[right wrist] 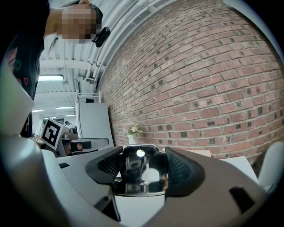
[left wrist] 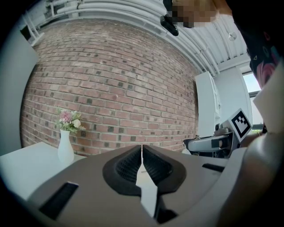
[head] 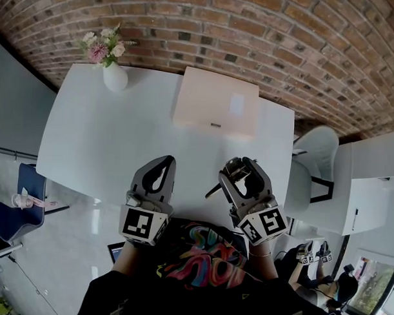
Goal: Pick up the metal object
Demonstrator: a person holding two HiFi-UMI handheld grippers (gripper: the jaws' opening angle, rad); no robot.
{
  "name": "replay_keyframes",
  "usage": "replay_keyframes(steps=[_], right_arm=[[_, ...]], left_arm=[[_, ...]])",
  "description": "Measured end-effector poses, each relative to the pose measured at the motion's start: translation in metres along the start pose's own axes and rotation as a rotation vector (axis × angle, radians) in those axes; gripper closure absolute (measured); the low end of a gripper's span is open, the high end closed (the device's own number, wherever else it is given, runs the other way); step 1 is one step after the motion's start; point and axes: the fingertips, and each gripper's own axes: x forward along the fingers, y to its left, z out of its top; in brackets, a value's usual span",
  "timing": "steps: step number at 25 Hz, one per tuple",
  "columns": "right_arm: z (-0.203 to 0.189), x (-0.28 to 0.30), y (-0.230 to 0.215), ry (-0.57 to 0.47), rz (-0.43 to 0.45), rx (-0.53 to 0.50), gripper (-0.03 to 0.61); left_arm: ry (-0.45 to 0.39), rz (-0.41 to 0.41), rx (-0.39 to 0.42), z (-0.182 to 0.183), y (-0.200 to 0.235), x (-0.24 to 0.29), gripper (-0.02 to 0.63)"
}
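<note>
A shiny metal object (right wrist: 140,170) sits clamped between the pads of my right gripper (right wrist: 141,167), its mirror face reflecting the room. In the head view the same metal object (head: 237,172) shows inside the right gripper (head: 238,171), with a thin dark handle sticking out to the left, above the white table's (head: 107,137) near edge. My left gripper (head: 163,166) hovers beside it over the near edge, jaws pressed together with nothing between them; the left gripper (left wrist: 142,155) points toward the brick wall.
A pale pink box (head: 216,104) lies at the table's far side. A white vase with flowers (head: 113,72) stands at the far left corner. A white chair (head: 311,165) is to the right of the table. A brick wall (head: 253,26) runs behind.
</note>
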Motion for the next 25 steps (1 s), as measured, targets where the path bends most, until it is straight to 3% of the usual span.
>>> replay_keyframes(steps=[16, 25], right_arm=[[-0.0042, 0.0037, 0.0011, 0.023, 0.006, -0.006, 0.264], [-0.0020, 0.0046, 0.0021, 0.016, 0.016, -0.007, 0.264]], left_arm=[[0.007, 0.012, 0.019, -0.0009, 0.0080, -0.0003, 0.583], [0.017, -0.020, 0.040, -0.0031, 0.0045, 0.0009, 0.583]])
